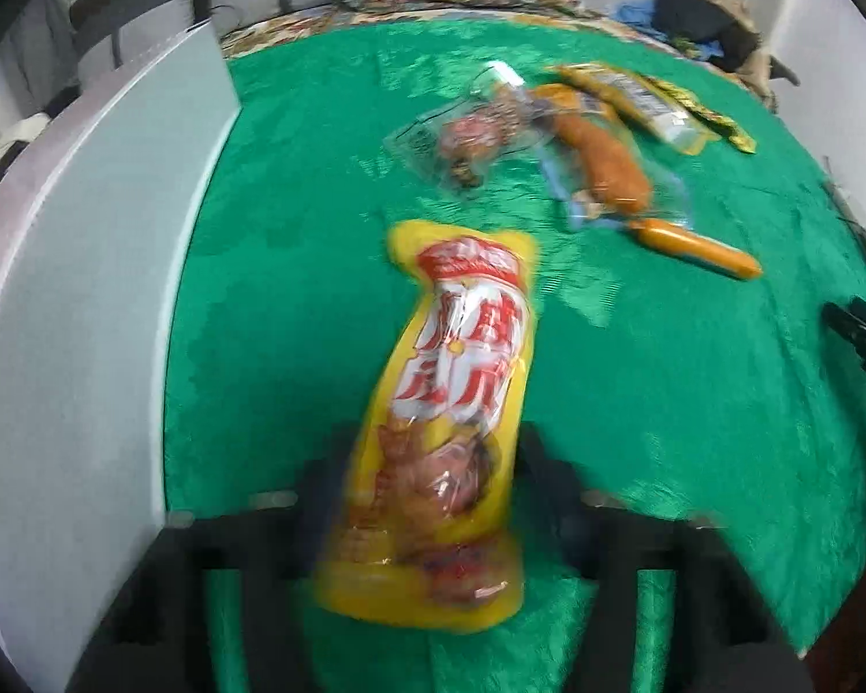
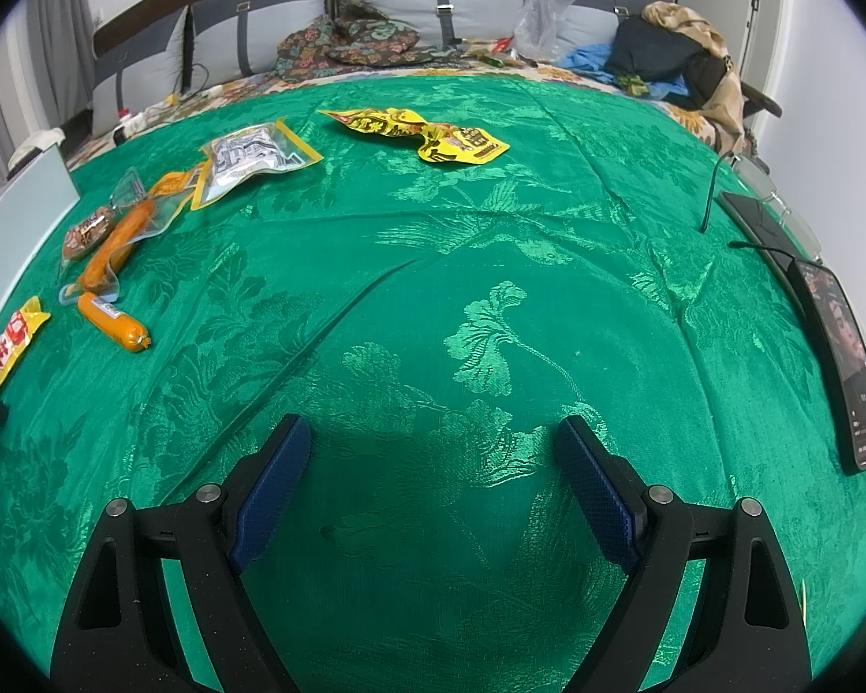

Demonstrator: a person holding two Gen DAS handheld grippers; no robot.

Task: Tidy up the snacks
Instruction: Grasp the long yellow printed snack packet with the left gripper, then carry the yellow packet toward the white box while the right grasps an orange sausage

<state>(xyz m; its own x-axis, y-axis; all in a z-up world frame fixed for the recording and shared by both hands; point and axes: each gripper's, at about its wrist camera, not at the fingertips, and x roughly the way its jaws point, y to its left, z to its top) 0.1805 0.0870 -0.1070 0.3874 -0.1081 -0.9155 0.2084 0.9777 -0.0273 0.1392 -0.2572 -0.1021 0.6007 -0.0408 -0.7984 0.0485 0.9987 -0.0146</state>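
A long yellow snack packet (image 1: 456,381) with red and white print lies lengthwise between the fingers of my left gripper (image 1: 433,439), which is shut on its lower half; the left wrist view is blurred. The same packet (image 2: 8,341) shows at the far left edge of the right wrist view. Beyond it on the green cloth lie a clear packet of reddish snack (image 1: 473,133), a bagged orange sausage (image 1: 600,156), a loose orange sausage (image 1: 698,248) and a yellow-edged pouch (image 1: 635,98). My right gripper (image 2: 433,444) is open over bare cloth, with nothing between its blue pads.
A white box wall (image 1: 86,289) stands close on the left of the held packet. A crumpled yellow wrapper (image 2: 421,133) lies mid-cloth. A phone (image 2: 843,358), a second dark device (image 2: 756,219) and glasses (image 2: 779,196) lie along the right edge. Pillows and clothes are piled behind.
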